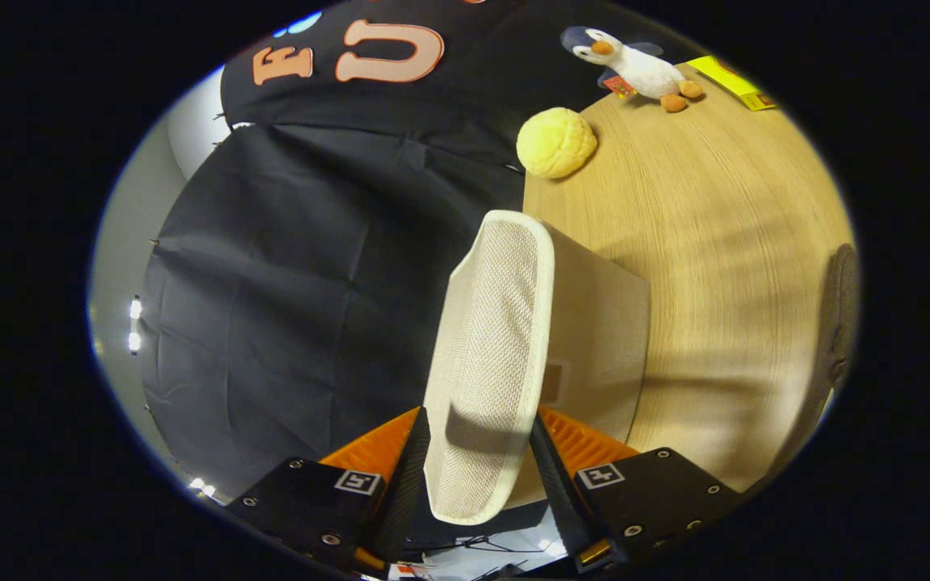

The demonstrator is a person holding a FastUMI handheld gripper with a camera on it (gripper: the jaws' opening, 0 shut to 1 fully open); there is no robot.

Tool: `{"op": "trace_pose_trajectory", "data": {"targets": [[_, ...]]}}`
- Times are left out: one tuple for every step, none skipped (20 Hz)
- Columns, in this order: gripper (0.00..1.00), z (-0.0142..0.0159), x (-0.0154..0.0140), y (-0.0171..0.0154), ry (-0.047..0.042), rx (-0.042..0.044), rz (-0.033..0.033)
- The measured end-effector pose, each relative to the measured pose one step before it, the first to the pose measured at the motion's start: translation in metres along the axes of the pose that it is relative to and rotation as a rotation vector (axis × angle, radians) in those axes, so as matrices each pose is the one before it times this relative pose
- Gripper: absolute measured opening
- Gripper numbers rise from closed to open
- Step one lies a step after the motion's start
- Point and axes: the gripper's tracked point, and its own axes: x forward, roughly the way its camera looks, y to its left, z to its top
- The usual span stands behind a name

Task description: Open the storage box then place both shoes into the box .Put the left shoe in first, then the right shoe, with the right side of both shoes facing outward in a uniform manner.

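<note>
My gripper (477,420) is shut on a cream shoe (489,339), one finger pressed against each side of it. The shoe's textured sole faces the camera and reaches away from the fingers, so its upper is hidden. I cannot tell whether it is the left or the right shoe. Right behind the shoe stands the beige storage box (602,331) on the wooden table (715,242), showing one plain flat face with a small brown patch. Whether the box is open cannot be made out from here.
A yellow bun-shaped plush (555,143) lies on the table beyond the box. Further off are a penguin plush (638,71) and a flat yellow pack (735,82). A dark rounded object (840,315) sits at the table's far side. Black cloth hangs past the table's edge.
</note>
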Motion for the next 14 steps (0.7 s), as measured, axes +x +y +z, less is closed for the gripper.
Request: {"op": "trace_pose_trajectory", "data": {"targets": [[0.71,0.00603,-0.00625,0.01317,-0.01503,-0.0123,0.01902],[0.66,0.00588,-0.00084,0.01057,-0.01464,-0.01694,0.00959],[0.61,0.00466,0.00032,0.01018,-0.01464,-0.01733,0.00127],[0.5,0.0037,0.00135,0.00922,-0.01013,-0.01915,0.00344],[0.46,0.00118,0.00286,0.01087,-0.00279,-0.01676,0.00492],[0.37,0.0025,0.00433,0.0137,-0.00502,-0.01175,0.00822],[0.34,0.00032,0.00276,0.0184,-0.00636,-0.00902,0.01195],[0.3,0.0047,0.0034,0.02076,-0.01867,-0.02058,0.02392],[0.3,0.00188,0.0049,0.02094,-0.01429,-0.03297,0.01685],[0.28,0.00634,0.00894,0.01563,-0.00914,-0.03336,-0.00356],[0.26,0.00221,0.00784,0.01169,-0.00724,-0.03148,-0.00743],[0.18,0.00133,0.01296,0.00898,0.00146,-0.02377,-0.00986],[0.16,-0.00377,0.01268,0.01071,0.01819,-0.01148,-0.00443],[0.16,-0.00527,0.01409,0.0094,0.02466,0.00434,-0.01035]]}}
